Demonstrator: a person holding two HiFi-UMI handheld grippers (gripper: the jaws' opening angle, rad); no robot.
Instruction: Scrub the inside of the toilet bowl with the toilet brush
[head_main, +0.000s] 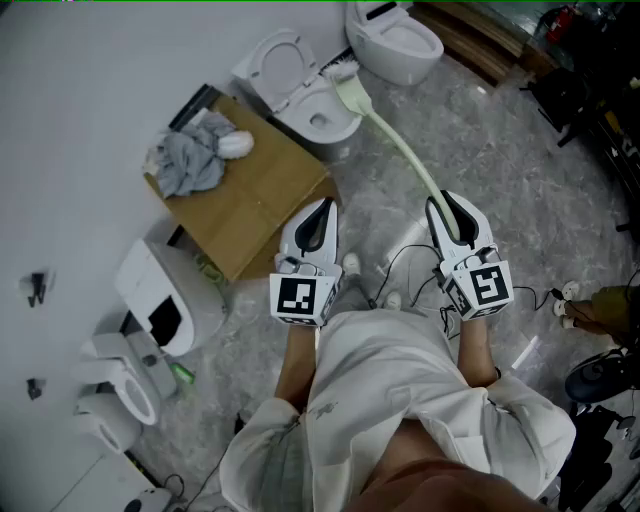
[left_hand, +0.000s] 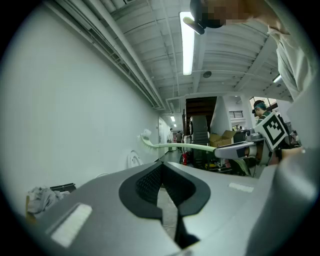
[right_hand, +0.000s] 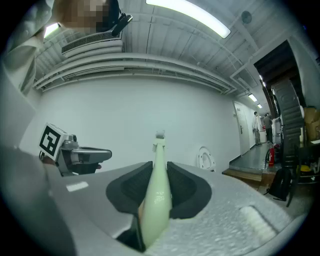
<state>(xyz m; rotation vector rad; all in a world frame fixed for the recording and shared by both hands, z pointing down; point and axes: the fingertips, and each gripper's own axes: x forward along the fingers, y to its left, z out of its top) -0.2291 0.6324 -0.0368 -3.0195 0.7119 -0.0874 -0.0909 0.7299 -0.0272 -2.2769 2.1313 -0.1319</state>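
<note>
Right tool (head_main: 452, 222) clamped on pale green toilet brush (head_main: 396, 141) handle, brush head by open toilet bowl (head_main: 298, 108) rim; left tool (head_main: 318, 224) closed, empty, alongside

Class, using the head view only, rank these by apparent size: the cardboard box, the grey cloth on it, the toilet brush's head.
1. cardboard box
2. grey cloth
3. toilet brush head, smallest here, though it lies farthest from the camera.

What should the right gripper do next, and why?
Probably swing the brush head a little left and down into the toilet bowl. The right gripper is shut on the brush handle, but the head sits at the bowl's rim, not inside it.
</note>
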